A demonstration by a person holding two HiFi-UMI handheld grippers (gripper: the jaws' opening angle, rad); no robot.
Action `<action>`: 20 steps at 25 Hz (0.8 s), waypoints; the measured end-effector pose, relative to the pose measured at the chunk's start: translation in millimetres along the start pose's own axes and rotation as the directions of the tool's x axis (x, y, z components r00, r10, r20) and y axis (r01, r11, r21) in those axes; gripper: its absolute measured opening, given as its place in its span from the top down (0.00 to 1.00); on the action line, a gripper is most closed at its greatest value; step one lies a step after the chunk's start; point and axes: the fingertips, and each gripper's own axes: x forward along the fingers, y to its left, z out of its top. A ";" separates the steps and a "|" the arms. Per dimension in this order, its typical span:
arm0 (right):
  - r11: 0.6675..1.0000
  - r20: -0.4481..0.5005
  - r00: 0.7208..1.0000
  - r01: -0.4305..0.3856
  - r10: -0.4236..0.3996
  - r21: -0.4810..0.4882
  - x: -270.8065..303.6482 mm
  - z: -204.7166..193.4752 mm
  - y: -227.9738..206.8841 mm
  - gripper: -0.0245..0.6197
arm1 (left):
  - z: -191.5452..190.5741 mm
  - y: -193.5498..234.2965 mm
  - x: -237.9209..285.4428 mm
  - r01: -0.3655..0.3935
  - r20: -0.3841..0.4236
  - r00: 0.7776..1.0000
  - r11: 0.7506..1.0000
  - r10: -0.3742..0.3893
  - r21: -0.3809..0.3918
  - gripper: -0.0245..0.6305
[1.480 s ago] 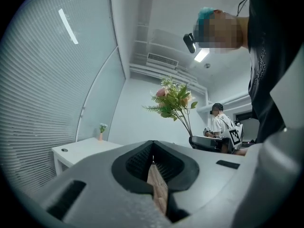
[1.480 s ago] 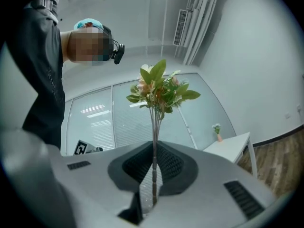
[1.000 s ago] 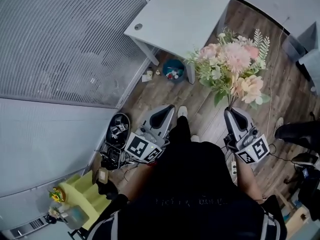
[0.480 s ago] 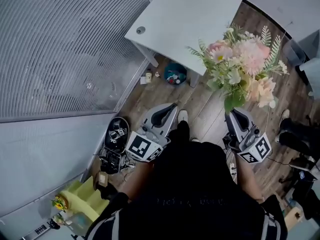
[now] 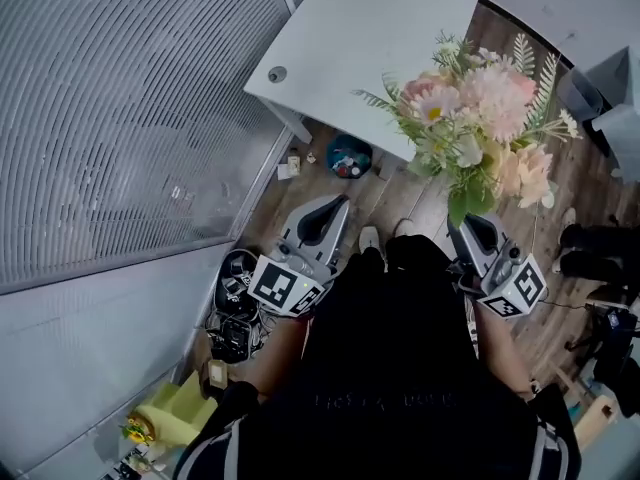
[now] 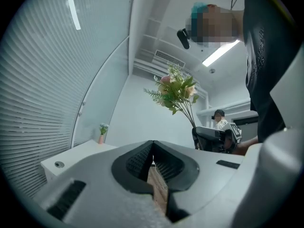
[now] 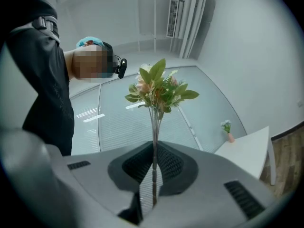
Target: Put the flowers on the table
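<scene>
A bunch of pink, peach and white flowers [image 5: 478, 118] with green leaves stands upright in the head view, its stems pinched in my right gripper [image 5: 474, 230]. The right gripper view shows the thin stems [image 7: 154, 141] clamped between the jaws, with the blooms [image 7: 159, 89] above. My left gripper [image 5: 322, 218] is held at the left, jaws together with nothing between them; in its own view the bunch [image 6: 175, 91] shows off to the right. The white table [image 5: 370, 38] lies ahead, and the blooms overlap its near right corner in the head view.
A small vase of flowers [image 7: 228, 129] stands on the white table [image 7: 247, 148]. A teal bin [image 5: 348, 155] sits on the wood floor under the table. A ribbed glass wall [image 5: 120, 108] runs along the left. Cables and gear [image 5: 232, 313] lie at its base. Another person's shoes [image 5: 600, 253] show at right.
The view has moved forward: the table is nearer and the bunch now overlaps its corner. Both grippers keep their hold and spacing.
</scene>
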 end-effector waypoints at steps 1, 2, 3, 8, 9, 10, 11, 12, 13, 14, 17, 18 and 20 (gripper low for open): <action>1.000 0.002 1.000 0.005 -0.005 0.001 1.5 1.0 -0.8 0.90 | -0.1 1.4 0.4 0.002 0.003 1.000 1.000 -0.002 -0.004 0.93; 1.000 0.006 1.000 0.009 -0.009 0.007 3.0 1.8 -2.5 0.90 | -0.9 3.5 1.3 0.002 0.002 1.000 1.000 -0.002 -0.006 0.93; 1.000 0.011 1.000 0.013 -0.013 0.014 4.8 2.8 -6.1 0.90 | -2.5 6.6 3.7 0.001 -0.001 1.000 1.000 -0.001 -0.010 0.93; 0.999 0.000 1.000 0.020 -0.020 0.030 27.7 9.3 -66.2 0.90 | -13.3 40.3 51.6 -0.008 -0.028 1.000 0.999 0.007 -0.044 0.93; 0.999 -0.001 1.000 0.019 -0.019 0.028 31.5 10.4 -74.0 0.90 | -13.4 44.7 57.3 -0.008 -0.030 1.000 0.999 0.007 -0.043 0.93; 1.000 0.000 1.000 0.018 -0.018 0.025 34.3 11.2 -77.7 0.90 | -12.5 47.5 59.3 -0.009 -0.030 1.000 0.999 0.008 -0.039 0.93; 1.000 0.003 1.000 0.016 -0.016 0.022 36.1 11.3 -78.7 0.90 | -11.4 49.2 58.7 -0.011 -0.029 1.000 0.999 0.010 -0.033 0.93; 1.000 0.006 1.000 0.015 -0.015 0.020 37.1 10.4 -78.3 0.90 | -10.5 50.3 56.7 -0.015 -0.028 1.000 0.999 0.015 -0.028 0.93; 1.000 0.009 1.000 0.015 -0.015 0.019 37.1 8.8 -77.8 0.90 | -9.4 50.6 54.7 -0.020 -0.024 1.000 1.000 0.019 -0.023 0.93; 1.000 0.012 1.000 0.015 -0.015 0.019 36.2 7.3 -77.6 0.90 | -8.2 49.8 53.6 -0.023 -0.020 1.000 1.000 0.023 -0.019 0.93; 1.000 0.018 1.000 0.004 -0.005 0.014 32.3 6.6 -79.7 0.90 | -4.6 42.7 57.6 -0.019 -0.012 1.000 1.000 0.019 -0.003 0.93; 1.000 0.018 1.000 -0.001 0.001 0.009 31.8 6.4 -81.4 0.90 | -4.2 40.9 60.2 -0.016 -0.011 1.000 1.000 0.016 0.003 0.93; 1.000 0.018 1.000 -0.012 0.012 0.003 33.9 6.1 -87.6 0.90 | -3.7 42.1 67.9 -0.013 -0.010 1.000 1.000 0.014 0.007 0.93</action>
